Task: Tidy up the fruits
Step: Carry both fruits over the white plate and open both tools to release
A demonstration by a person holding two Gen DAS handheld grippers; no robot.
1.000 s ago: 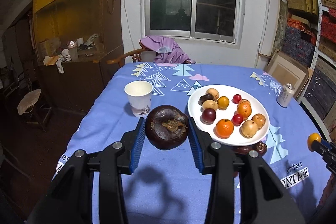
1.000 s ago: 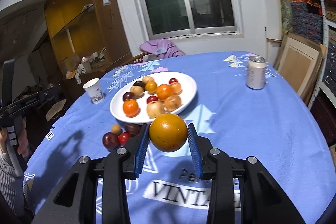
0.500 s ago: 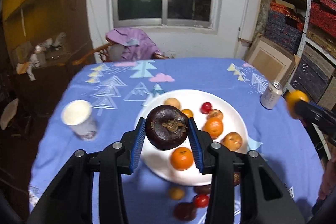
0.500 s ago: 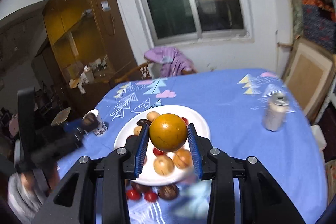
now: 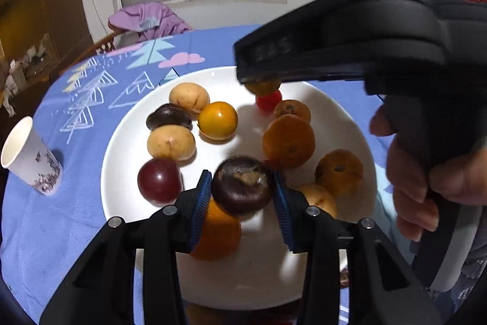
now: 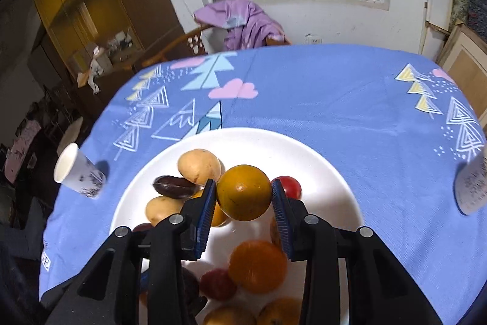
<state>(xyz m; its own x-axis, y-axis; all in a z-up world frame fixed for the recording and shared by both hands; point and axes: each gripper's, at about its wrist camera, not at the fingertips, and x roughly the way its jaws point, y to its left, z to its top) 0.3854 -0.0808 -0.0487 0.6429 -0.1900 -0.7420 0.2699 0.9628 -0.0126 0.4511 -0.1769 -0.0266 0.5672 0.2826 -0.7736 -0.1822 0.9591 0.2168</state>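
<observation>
A blue tablecloth (image 6: 304, 99) carries the white plate (image 5: 121, 160), where the fruit is being gathered so it sits in one place. Both tools hang over the plate to drop their loads among the fruit already there. The right gripper (image 6: 243, 197), narrowly parted, clamps an orange (image 6: 243, 192) above the far middle. The left gripper (image 5: 242, 188), equally narrow, pinches a dark fruit (image 5: 242, 185) above the near middle. A paper cup (image 5: 29, 156) stands left, apart.

the left claw (image 5: 242, 197) grips a dark, perhaps purple fruit (image 5: 242, 184) above the fruit-laden white plate (image 5: 121, 148).
</observation>
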